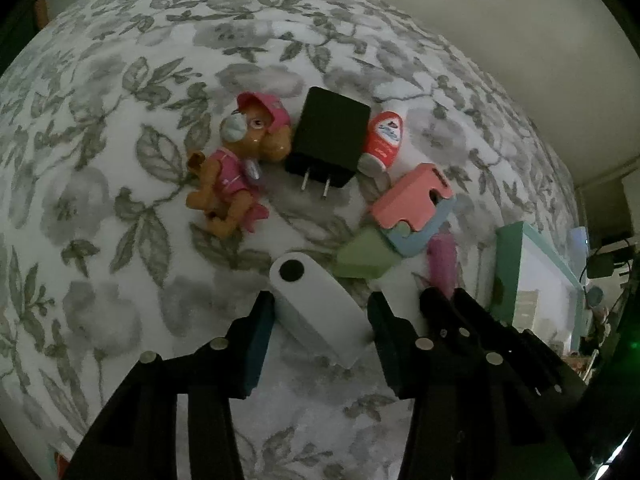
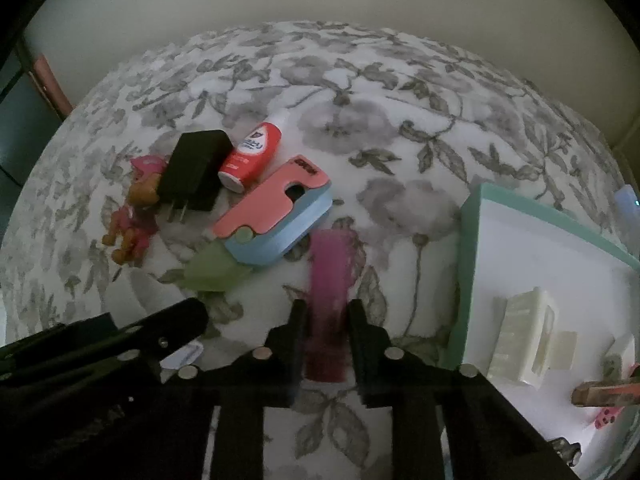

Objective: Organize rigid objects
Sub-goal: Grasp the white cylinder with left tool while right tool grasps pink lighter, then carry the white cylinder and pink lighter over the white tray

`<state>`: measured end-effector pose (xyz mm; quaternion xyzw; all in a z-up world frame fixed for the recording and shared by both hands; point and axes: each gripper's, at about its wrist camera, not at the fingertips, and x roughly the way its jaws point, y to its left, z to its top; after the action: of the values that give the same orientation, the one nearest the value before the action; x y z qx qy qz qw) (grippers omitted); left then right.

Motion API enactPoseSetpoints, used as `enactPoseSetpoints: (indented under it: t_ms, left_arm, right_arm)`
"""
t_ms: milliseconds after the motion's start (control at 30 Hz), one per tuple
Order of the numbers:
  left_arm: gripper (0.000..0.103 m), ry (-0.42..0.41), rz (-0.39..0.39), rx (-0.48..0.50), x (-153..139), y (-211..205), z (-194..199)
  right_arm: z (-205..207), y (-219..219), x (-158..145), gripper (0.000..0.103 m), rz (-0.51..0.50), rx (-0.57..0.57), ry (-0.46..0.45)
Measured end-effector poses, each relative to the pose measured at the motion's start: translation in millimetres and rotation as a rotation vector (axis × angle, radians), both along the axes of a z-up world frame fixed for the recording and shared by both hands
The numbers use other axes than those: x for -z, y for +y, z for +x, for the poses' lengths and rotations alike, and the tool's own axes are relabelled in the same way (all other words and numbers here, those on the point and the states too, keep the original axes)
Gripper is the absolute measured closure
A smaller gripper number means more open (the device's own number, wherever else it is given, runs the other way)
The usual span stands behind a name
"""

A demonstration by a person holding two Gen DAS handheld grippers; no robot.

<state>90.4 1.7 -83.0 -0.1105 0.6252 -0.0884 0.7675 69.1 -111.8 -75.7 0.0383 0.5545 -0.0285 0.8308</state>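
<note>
Floral bedspread (image 1: 120, 80) under toys, charger (image 1: 328, 136), box (image 2: 472, 264).

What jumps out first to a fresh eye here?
A loose heap of small items on the floral cloth: a pink-capped toy dog, a black plug adapter and a red tube. Nearer, the left gripper straddles a white block, and the right gripper brackets a purple stick.

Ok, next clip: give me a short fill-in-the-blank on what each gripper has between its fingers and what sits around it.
1. The left gripper straddles a ___ flat device with a dark round button.
2. The right gripper has a ___ tube between its fingers.
3. The black charger lies between the dog figurine and the ___ bottle.
4. The teal-rimmed tray sits to the ___ of the right gripper.

Missing words: white; purple; red; right
</note>
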Motion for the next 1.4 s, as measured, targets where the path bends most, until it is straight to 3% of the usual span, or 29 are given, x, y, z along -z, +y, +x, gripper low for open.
enactPoseSetpoints:
  t_ms: [400, 767, 1133, 1400]
  left_arm:
    - [0.053, -0.07, -0.007, 0.01, -20, -5, 3]
    - [0.054, -0.196, -0.047, 0.032, -65, -12, -2]
    - [0.053, -0.282, -0.057, 0.192, -98, -68, -26]
    - [0.053, -0.281, -0.047, 0.289, -98, -108, -41]
  right_arm:
    - [-4, -17, -12, 0.082, 0.044, 0.03, -0.027]
    - [-19, -41, -50, 0.082, 0.096, 0.091, -0.122]
    - [-47, -91, -81, 0.082, 0.157, 0.21, -0.181]
    - [-71, -137, -80, 0.082, 0.212, 0.323, -0.159]
